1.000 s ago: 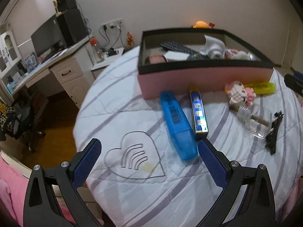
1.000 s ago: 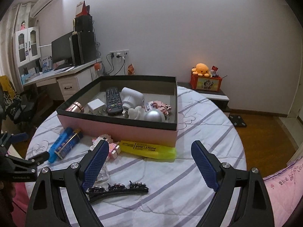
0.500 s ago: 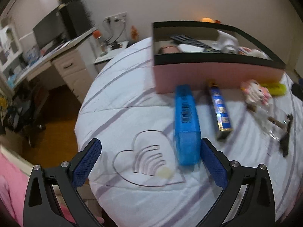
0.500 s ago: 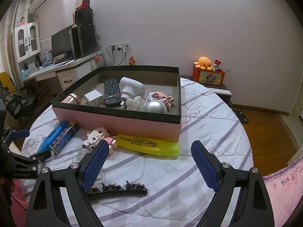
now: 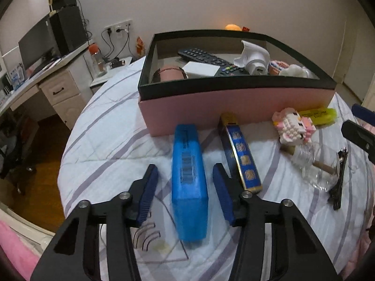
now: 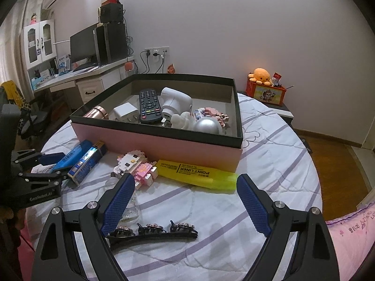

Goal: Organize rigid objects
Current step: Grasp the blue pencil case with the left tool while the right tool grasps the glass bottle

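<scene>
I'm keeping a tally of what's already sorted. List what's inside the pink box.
Inside the pink box: a copper cylinder, white plug, black remote, white adapter, white figure, silver ball, pink brick toy. The near wall hides the floor behind it.

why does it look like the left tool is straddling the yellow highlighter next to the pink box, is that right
Not quite. The left tool straddles the blue case, not the yellow highlighter, which lies further right along the pink box. Its jaws have just been closing, but gaps remain on both sides. The left wrist view shows it.
</scene>
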Motion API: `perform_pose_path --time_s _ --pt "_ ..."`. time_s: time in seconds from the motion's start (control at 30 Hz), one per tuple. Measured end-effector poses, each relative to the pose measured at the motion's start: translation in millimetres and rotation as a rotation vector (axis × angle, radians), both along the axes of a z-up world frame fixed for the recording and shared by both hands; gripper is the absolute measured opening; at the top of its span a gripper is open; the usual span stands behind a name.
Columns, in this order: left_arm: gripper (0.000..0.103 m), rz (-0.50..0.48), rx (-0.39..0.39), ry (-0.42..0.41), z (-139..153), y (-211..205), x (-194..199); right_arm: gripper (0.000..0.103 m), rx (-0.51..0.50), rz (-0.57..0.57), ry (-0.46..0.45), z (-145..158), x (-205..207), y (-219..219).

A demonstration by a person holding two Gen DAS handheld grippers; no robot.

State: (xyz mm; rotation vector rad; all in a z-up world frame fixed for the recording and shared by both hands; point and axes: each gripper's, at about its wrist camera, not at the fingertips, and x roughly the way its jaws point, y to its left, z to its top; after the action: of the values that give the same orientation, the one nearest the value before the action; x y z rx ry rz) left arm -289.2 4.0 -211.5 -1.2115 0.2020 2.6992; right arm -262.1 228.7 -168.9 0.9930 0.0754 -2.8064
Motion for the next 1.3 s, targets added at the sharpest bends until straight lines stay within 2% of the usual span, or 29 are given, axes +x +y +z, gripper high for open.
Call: perform_pose_path --time_s 0.03,0.27,0.5,0.77,0.8,0.87,1.13,1.17,1.3 --pt "0.026 -0.006 0.005 0.004 0 0 0 0.090 0.001 0.001 -0.001 0 0 -1" --pt "0.026 -0.029 0.025 -0.005 6 -10 21 0.090 0.014 0.054 -0.020 -1 5 -18" --pt "0.026 -0.038 0.016 -0.011 7 -12 47 0.090 0.032 0.127 -0.072 -14 8 -43" --pt "0.027 -0.030 0.026 -0.014 3 -13 54 0.089 0.073 0.186 -0.112 -27 -2 -63" --pt "0.027 -0.031 0.029 -0.014 3 -13 53 0.086 0.074 0.193 -0.119 -28 -3 -65" --pt "0.027 -0.034 0.028 -0.011 3 -12 52 0.059 0.076 0.203 -0.147 -33 -7 -68" --pt "0.033 -0.047 0.053 -0.003 0 -13 47 0.055 0.047 0.220 -0.175 -37 -9 -65" --pt "0.033 -0.049 0.052 0.000 -1 -13 47 0.052 0.042 0.223 -0.170 -37 -8 -65" --pt "0.026 -0.029 0.064 0.010 2 -13 48 0.052 0.024 0.237 -0.163 -35 -4 -64"
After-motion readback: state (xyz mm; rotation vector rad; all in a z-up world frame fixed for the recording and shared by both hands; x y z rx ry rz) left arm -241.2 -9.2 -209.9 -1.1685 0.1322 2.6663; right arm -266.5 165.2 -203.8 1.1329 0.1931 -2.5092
